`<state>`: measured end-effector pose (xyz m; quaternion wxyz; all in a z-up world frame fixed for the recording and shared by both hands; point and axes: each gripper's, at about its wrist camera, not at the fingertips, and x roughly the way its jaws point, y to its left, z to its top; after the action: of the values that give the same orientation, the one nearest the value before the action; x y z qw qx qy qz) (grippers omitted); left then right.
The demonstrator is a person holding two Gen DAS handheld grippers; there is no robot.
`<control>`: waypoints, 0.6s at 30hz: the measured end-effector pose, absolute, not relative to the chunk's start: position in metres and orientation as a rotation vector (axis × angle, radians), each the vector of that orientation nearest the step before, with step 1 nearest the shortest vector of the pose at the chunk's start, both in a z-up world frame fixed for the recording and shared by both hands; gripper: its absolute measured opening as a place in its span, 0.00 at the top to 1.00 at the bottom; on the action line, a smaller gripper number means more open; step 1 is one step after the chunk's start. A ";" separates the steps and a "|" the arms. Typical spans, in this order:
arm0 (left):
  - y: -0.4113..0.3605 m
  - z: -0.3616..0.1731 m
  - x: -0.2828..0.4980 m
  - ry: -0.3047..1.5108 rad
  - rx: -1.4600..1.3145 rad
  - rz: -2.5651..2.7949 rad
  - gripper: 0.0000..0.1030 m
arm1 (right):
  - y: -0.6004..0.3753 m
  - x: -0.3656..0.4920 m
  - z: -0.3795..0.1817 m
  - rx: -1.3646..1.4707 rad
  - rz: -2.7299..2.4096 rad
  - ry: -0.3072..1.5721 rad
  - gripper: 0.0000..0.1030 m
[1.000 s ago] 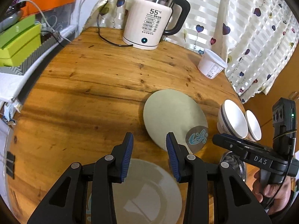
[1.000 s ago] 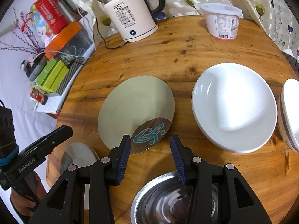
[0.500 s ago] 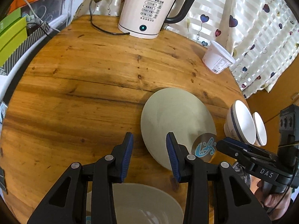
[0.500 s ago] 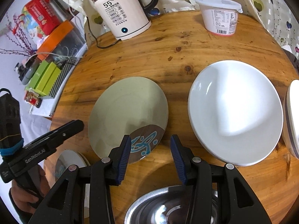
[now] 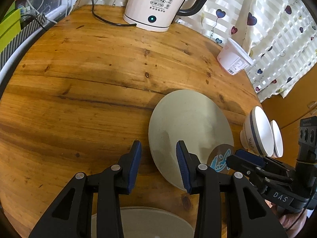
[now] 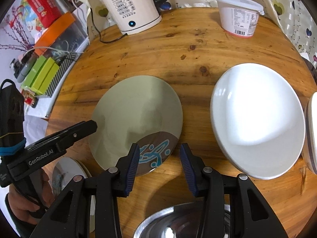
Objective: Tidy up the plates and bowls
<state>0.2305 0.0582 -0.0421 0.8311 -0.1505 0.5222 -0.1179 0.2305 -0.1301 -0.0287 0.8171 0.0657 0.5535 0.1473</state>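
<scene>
Right wrist view: right tongs [image 6: 158,156] agape, empty, straddling near rim of grey-green plate [image 6: 136,107] mid-worktop [image 6: 194,43]. Left tongs [image 5: 158,158] likewise open, empty, at plate's left edge. White plate [image 6: 257,119] lying rightward.

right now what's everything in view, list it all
grey-green plate: 1, blue motif, table centre
white plate: 1, right of it
striped bowls: 2, white, table's right edge
steel bowl: 1, under right gripper
small plate: 1, grey, near edge by left gripper
kettle: 1, white, back
tub: 1, white, back right
wooden table: 1, round
left gripper: open, empty
right gripper: open, empty
</scene>
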 end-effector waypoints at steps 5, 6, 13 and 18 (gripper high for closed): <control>0.060 -0.047 0.235 1.122 -0.331 -0.256 0.63 | -0.124 0.236 -0.032 0.137 0.316 1.193 0.58; 0.060 -0.048 0.236 1.124 -0.334 -0.255 0.63 | -0.124 0.238 -0.032 0.142 0.322 1.192 0.58; 0.064 -0.050 0.239 1.123 -0.340 -0.249 0.63 | -0.115 0.245 -0.032 0.123 0.335 1.189 0.58; 0.065 -0.049 0.238 1.111 -0.332 -0.247 0.63 | -0.110 0.250 -0.033 0.090 0.321 1.181 0.69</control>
<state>0.2383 0.0652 -0.0494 0.8294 -0.1565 0.5234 -0.1166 0.2504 -0.1097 -0.0327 0.8176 0.0422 0.5541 0.1507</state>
